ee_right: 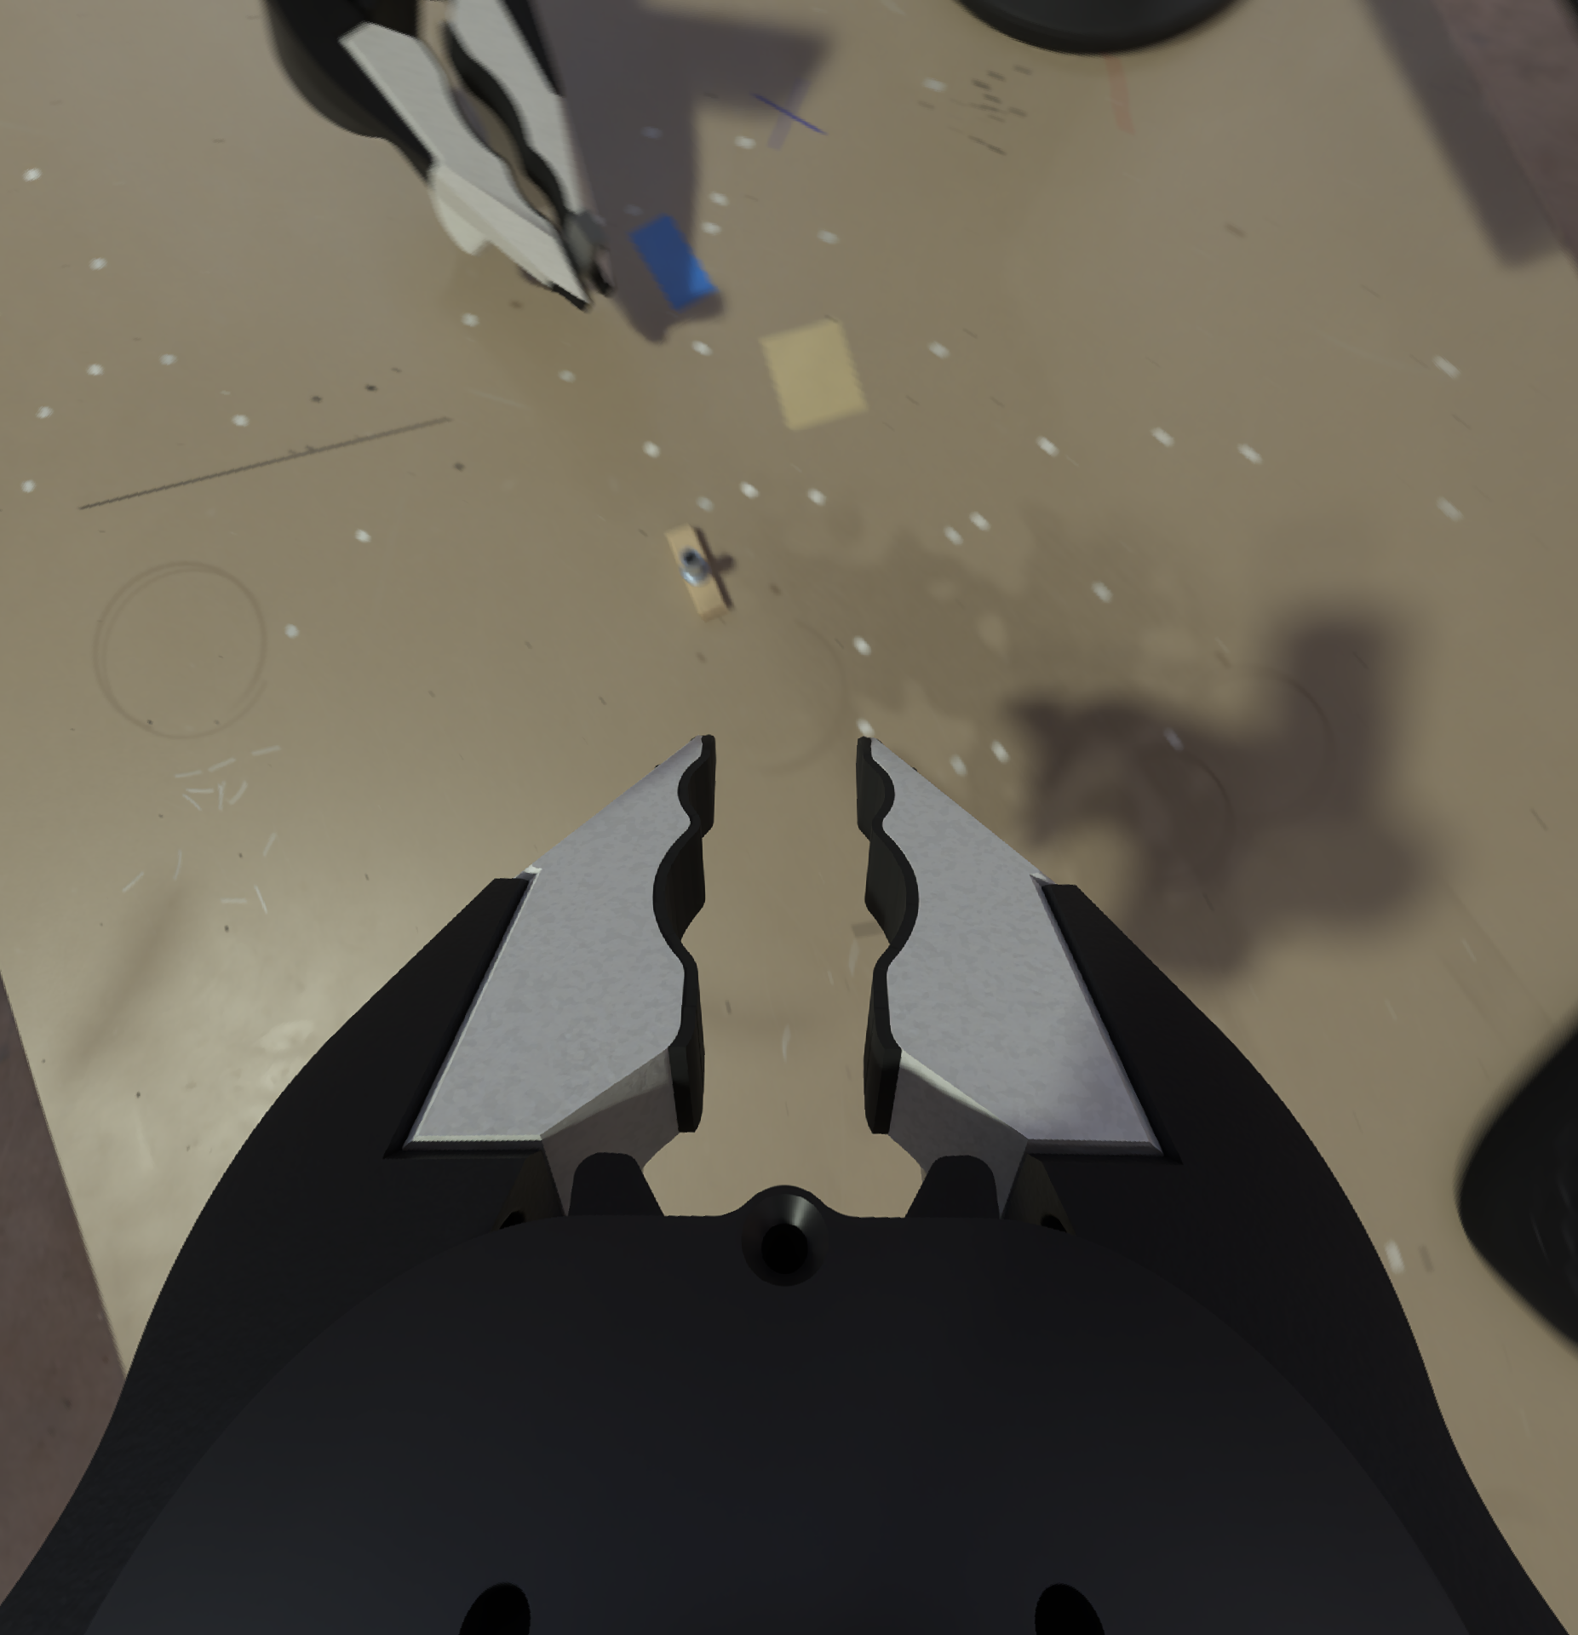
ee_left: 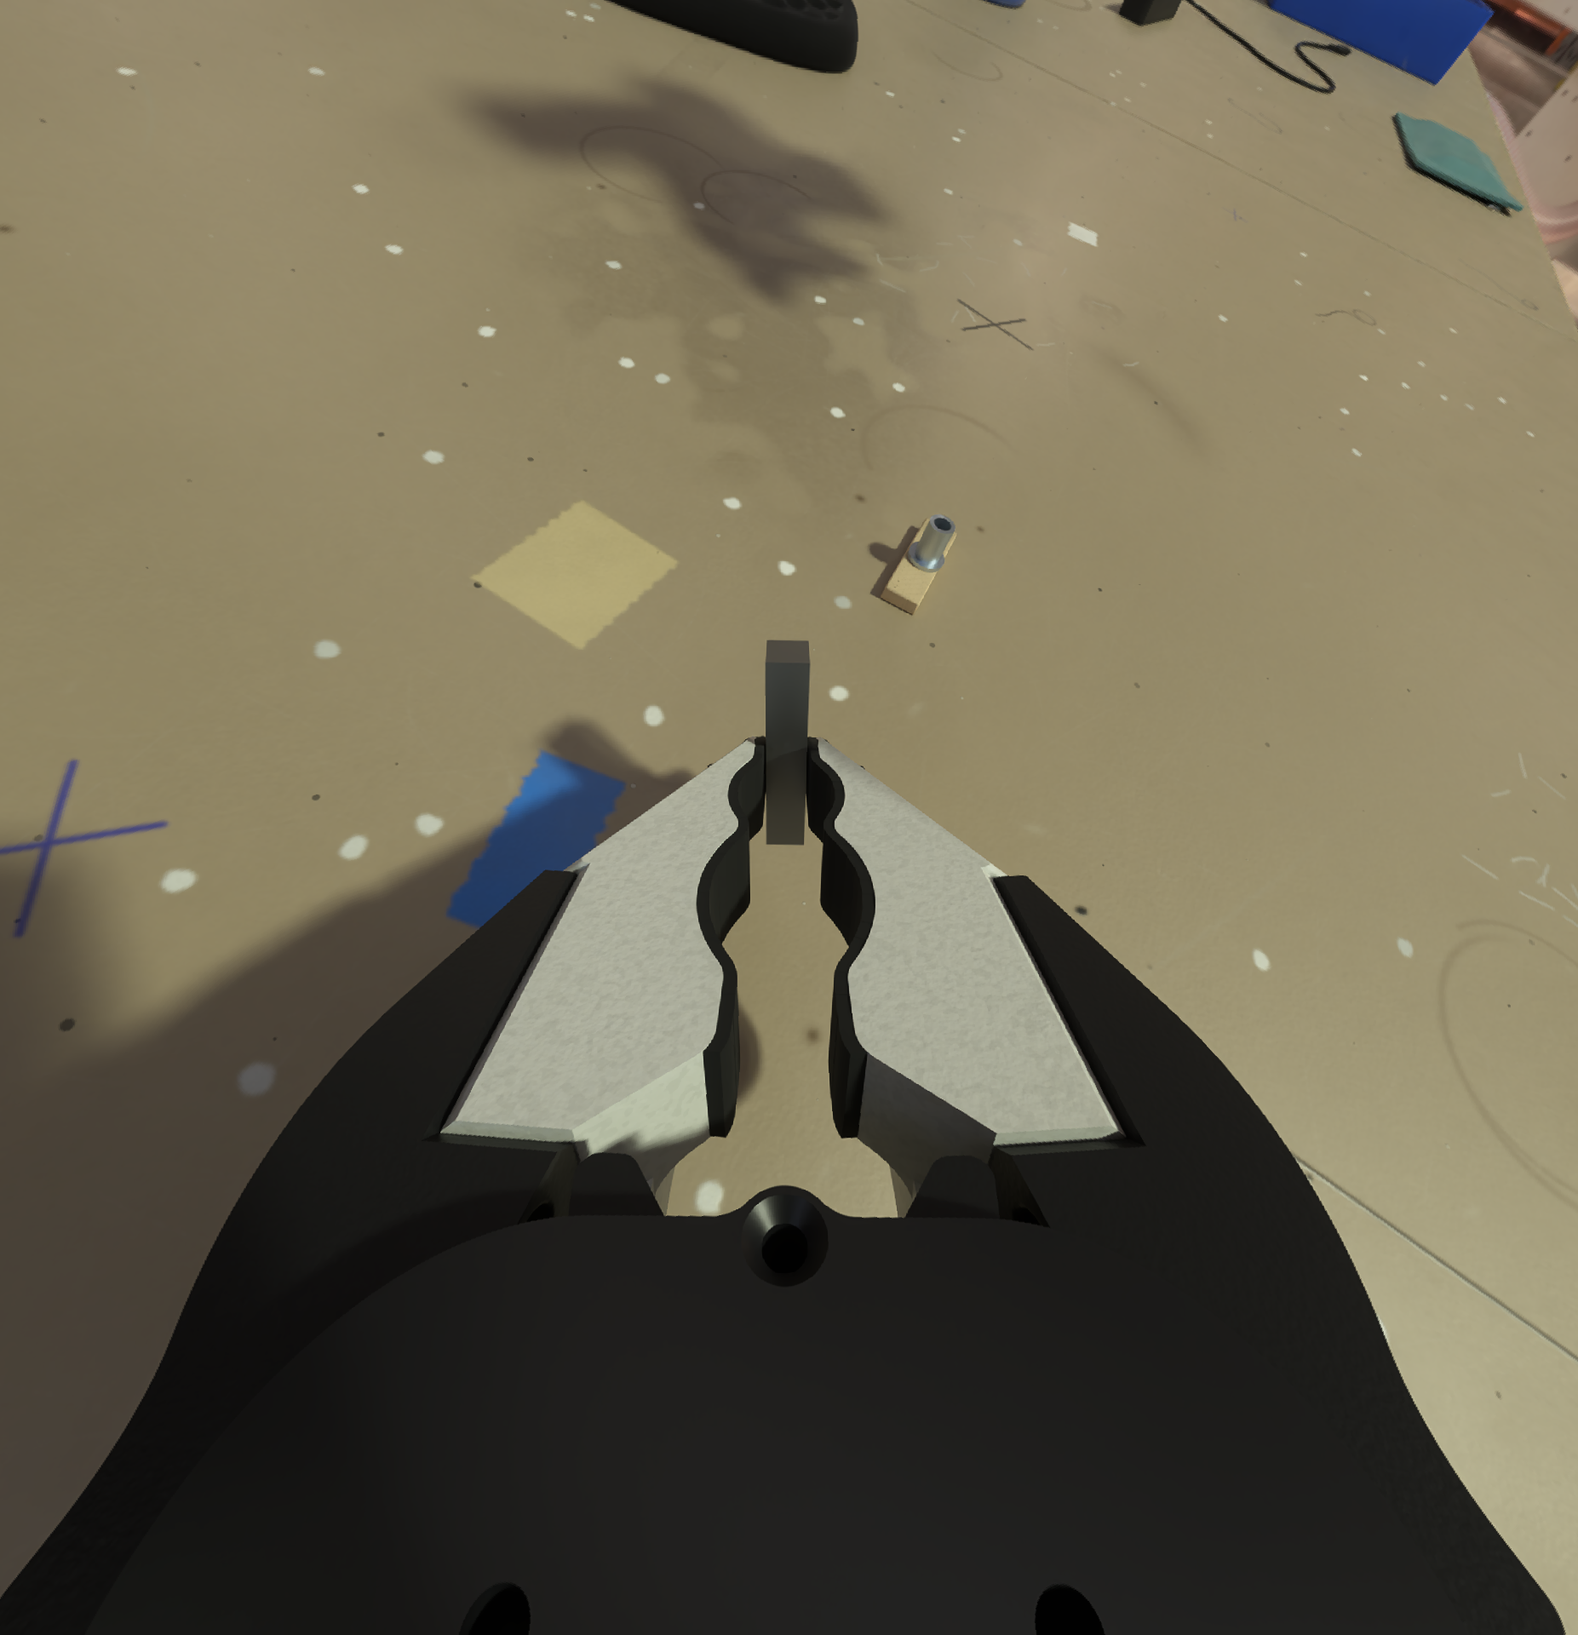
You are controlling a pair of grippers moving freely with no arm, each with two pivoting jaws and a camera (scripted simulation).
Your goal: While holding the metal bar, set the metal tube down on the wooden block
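Fingers of left gripper point(ee_left: 786, 752) clenched on metal bar point(ee_left: 786, 699); right gripper point(ee_right: 785, 752) released, empty. Metal tube point(ee_left: 934, 541) upright on wooden block point(ee_left: 911, 579), well ahead of both fingertips. Judged placed: maintain bar clamp, keep right fingers clear.

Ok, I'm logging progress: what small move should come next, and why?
Probably just back the open right tongs away: the silver flanged metal tube already stands upright on the small wooden block, and the left tongs grip the dark grey metal bar.
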